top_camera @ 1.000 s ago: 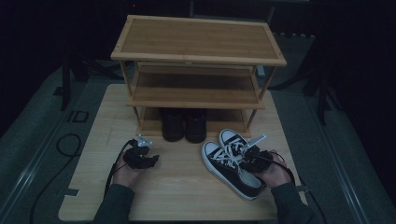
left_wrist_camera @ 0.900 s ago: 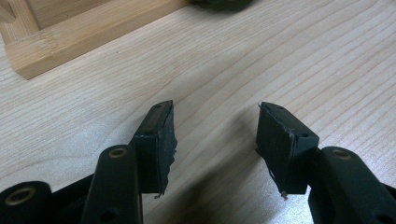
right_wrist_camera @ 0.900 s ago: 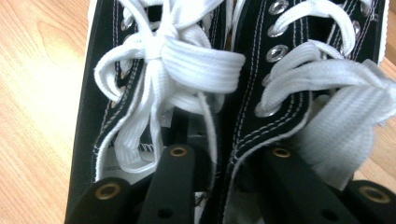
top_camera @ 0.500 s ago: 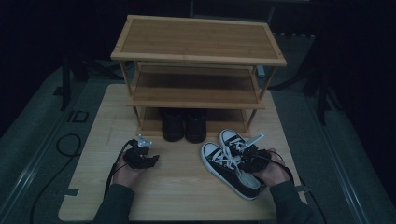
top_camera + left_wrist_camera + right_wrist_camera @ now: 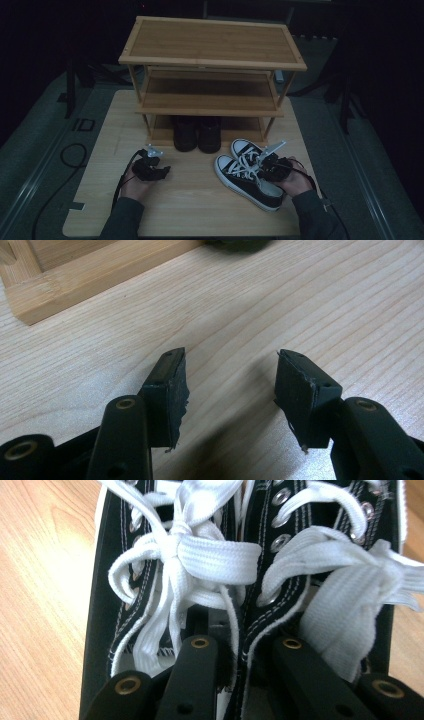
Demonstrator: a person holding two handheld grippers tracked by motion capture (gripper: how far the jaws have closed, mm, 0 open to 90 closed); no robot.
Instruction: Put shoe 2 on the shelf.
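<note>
- The right gripper point(image 5: 265, 167) has just closed its jaws, pinching the inner sides of two sneakers point(image 5: 248, 172) together on the table point(image 5: 200, 210).
- The left gripper point(image 5: 162, 171) rests half open, empty.
- The shelf rack point(image 5: 212, 102) holds dark boots point(image 5: 197, 134) at the bottom.
</note>
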